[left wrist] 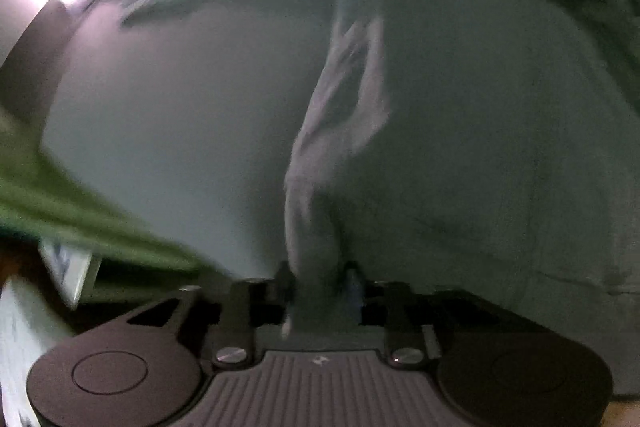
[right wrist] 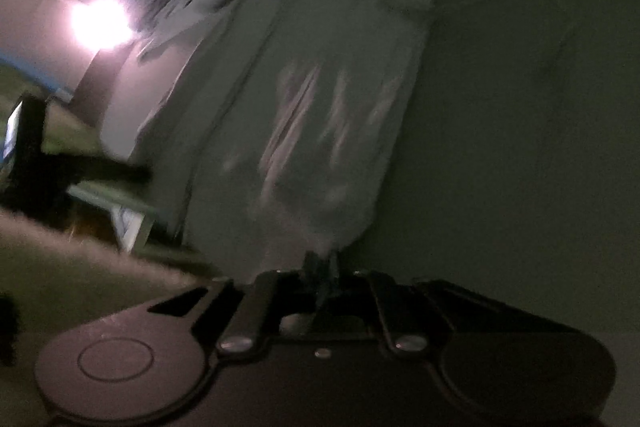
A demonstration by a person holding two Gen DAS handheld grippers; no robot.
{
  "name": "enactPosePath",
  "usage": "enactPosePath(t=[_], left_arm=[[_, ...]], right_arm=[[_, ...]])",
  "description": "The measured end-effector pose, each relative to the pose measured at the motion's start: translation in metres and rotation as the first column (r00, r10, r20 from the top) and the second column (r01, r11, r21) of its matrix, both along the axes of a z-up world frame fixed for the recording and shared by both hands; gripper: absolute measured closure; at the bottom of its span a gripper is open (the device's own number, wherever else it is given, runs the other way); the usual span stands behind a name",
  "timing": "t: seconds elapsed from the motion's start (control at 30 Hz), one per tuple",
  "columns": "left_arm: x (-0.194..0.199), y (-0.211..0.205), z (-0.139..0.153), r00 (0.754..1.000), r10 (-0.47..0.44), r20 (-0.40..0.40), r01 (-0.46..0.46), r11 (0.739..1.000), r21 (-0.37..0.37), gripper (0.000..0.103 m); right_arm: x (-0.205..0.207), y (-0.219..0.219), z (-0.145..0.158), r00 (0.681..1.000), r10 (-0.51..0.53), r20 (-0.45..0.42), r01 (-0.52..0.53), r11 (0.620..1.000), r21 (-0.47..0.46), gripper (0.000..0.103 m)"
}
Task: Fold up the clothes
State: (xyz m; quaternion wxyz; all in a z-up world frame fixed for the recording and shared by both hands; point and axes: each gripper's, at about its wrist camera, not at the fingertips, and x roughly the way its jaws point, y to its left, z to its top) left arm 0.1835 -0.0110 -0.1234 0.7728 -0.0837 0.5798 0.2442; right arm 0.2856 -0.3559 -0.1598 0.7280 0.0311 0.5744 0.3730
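Both of your grippers have hold of the same pale cloth (left wrist: 340,99), so you are in the lift-and-spread step — nothing is folded yet. In the left wrist view, the left gripper (left wrist: 320,279) has a twisted rope of the cloth running up out of its fingers; they stand partly apart with the bunch filling the gap, clamped on it as far as the blur lets you tell. In the right wrist view, the right gripper (right wrist: 322,263) has its fingers nearly together, pinching a thin edge of the cloth (right wrist: 320,131), which fans out wider above. The cloth hangs over the bed (left wrist: 160,147), with more rumpled fabric at its far side. Next, I judge, you need to draw the two grips apart to untwist it, then lay it flat on the bed — go slowly, the pictures are dim.
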Motion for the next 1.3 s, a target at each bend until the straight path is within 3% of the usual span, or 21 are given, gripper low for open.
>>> enactPosePath(t=[0.03, 0.07, 0.1, 0.13, 0.23, 0.3, 0.43, 0.53, 0.6, 0.67, 0.7, 0.77, 0.8, 0.9, 0.97, 1.07, 1.13, 1.2, 1.23, 1.3], left_arm=[[0.006, 0.009, 0.011, 0.998, -0.029, 0.050, 0.030, 1.000, -0.005, 0.040], [0.013, 0.019, 0.022, 0.992, -0.051, 0.114, 0.053, 0.999, -0.010, 0.035], [0.024, 0.031, 0.031, 0.981, -0.077, 0.178, 0.081, 0.997, -0.015, 0.026], [0.039, 0.043, 0.037, 0.966, -0.112, 0.233, 0.119, 0.993, -0.017, 0.020], [0.106, 0.069, 0.038, 0.923, -0.223, 0.313, 0.235, 0.972, 0.002, 0.020], [0.158, 0.075, 0.034, 0.891, -0.305, 0.336, 0.317, 0.948, 0.021, 0.020], [0.253, 0.051, 0.019, 0.780, -0.520, 0.349, 0.519, 0.848, 0.104, 0.019], [0.301, 0.021, -0.001, 0.698, -0.657, 0.285, 0.626, 0.753, 0.203, 0.019], [0.324, 0.005, -0.017, 0.654, -0.716, 0.244, 0.658, 0.698, 0.283, 0.019], [0.346, 0.000, -0.032, 0.655, -0.721, 0.227, 0.640, 0.689, 0.341, 0.019], [0.355, 0.003, -0.034, 0.676, -0.695, 0.244, 0.611, 0.714, 0.341, 0.019], [0.373, 0.016, -0.029, 0.719, -0.625, 0.304, 0.543, 0.778, 0.315, 0.018], [0.379, 0.025, -0.022, 0.729, -0.591, 0.346, 0.509, 0.806, 0.303, 0.018], [0.397, 0.055, 0.006, 0.734, -0.495, 0.466, 0.400, 0.869, 0.292, 0.018], [0.412, 0.072, 0.028, 0.714, -0.448, 0.538, 0.334, 0.894, 0.300, 0.018], [0.435, 0.088, 0.054, 0.690, -0.398, 0.605, 0.265, 0.916, 0.300, 0.018], [0.444, 0.094, 0.057, 0.678, -0.375, 0.632, 0.235, 0.925, 0.297, 0.018], [0.453, 0.093, 0.046, 0.698, -0.389, 0.601, 0.219, 0.915, 0.339, 0.012], [0.459, 0.091, 0.033, 0.731, -0.405, 0.549, 0.236, 0.905, 0.354, 0.010], [0.470, 0.093, 0.002, 0.800, -0.425, 0.423, 0.297, 0.894, 0.336, 0.010]], right_arm=[[0.008, 0.000, 0.009, 0.999, -0.029, 0.040, 0.029, 1.000, -0.007, 0.079], [0.016, 0.000, 0.018, 0.995, -0.059, 0.080, 0.060, 0.998, -0.013, 0.061], [0.026, 0.002, 0.028, 0.987, -0.096, 0.132, 0.099, 0.995, -0.018, 0.051], [0.037, 0.007, 0.037, 0.972, -0.142, 0.185, 0.150, 0.988, -0.029, 0.050], [0.072, 0.033, 0.053, 0.909, -0.265, 0.320, 0.311, 0.945, -0.102, 0.032], [0.095, 0.058, 0.062, 0.851, -0.310, 0.424, 0.407, 0.900, -0.158, 0.028], [0.154, 0.111, 0.070, 0.753, -0.281, 0.595, 0.489, 0.844, -0.220, 0.018], [0.211, 0.133, 0.060, 0.719, -0.240, 0.653, 0.524, 0.804, -0.281, 0.017], [0.248, 0.142, 0.042, 0.737, -0.233, 0.635, 0.529, 0.783, -0.326, 0.016], [0.282, 0.148, 0.020, 0.798, -0.197, 0.570, 0.483, 0.774, -0.409, 0.017], [0.296, 0.152, 0.010, 0.824, -0.169, 0.541, 0.454, 0.769, -0.451, 0.023], [0.312, 0.155, 0.010, 0.812, -0.122, 0.571, 0.462, 0.732, -0.501, 0.040], [0.319, 0.157, 0.011, 0.804, -0.102, 0.586, 0.469, 0.714, -0.520, 0.040], [0.331, 0.158, 0.060, 0.692, -0.163, 0.703, 0.554, 0.744, -0.373, 0.036], [0.343, 0.166, 0.100, 0.594, -0.175, 0.785, 0.591, 0.757, -0.278, 0.036], [0.359, 0.188, 0.150, 0.439, -0.152, 0.886, 0.593, 0.789, -0.158, 0.033], [0.365, 0.207, 0.169, 0.324, -0.128, 0.937, 0.587, 0.804, -0.093, 0.032], [0.368, 0.226, 0.171, 0.219, -0.091, 0.971, 0.582, 0.811, -0.055, 0.023], [0.370, 0.236, 0.162, 0.202, -0.064, 0.977, 0.582, 0.810, -0.067, 0.019], [0.384, 0.250, 0.133, 0.341, -0.020, 0.940, 0.558, 0.809, -0.185, 0.015]])
